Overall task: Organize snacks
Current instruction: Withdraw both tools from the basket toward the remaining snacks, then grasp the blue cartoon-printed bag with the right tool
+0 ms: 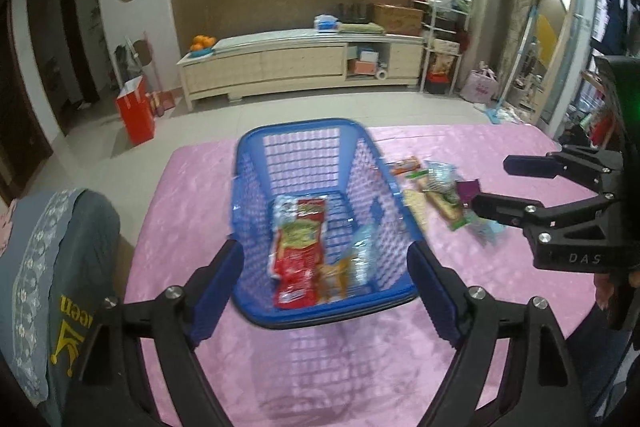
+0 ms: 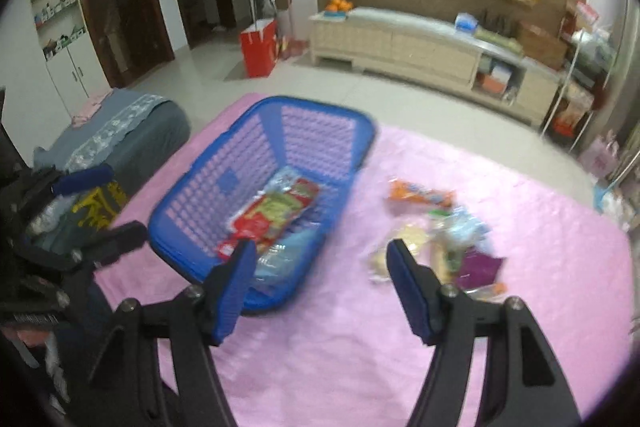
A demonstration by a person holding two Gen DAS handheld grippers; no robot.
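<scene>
Left wrist view: the left gripper (image 1: 326,285) hangs spread wide and empty over the blue plastic lattice basket (image 1: 362,163) on the pink tablecloth (image 1: 460,307). A red-and-green snack packet (image 1: 300,251) lies inside.

Right wrist view: the right gripper (image 2: 320,285) is spread, holding nothing; loose snack packets (image 2: 440,227) lie beside the basket.

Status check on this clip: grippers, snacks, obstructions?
Left gripper open, empty, at blue basket. Right gripper open, empty. Red packet in basket; loose snacks on pink cloth. No obstruction.

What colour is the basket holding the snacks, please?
Blue; the basket shows best in the left wrist view.
</scene>
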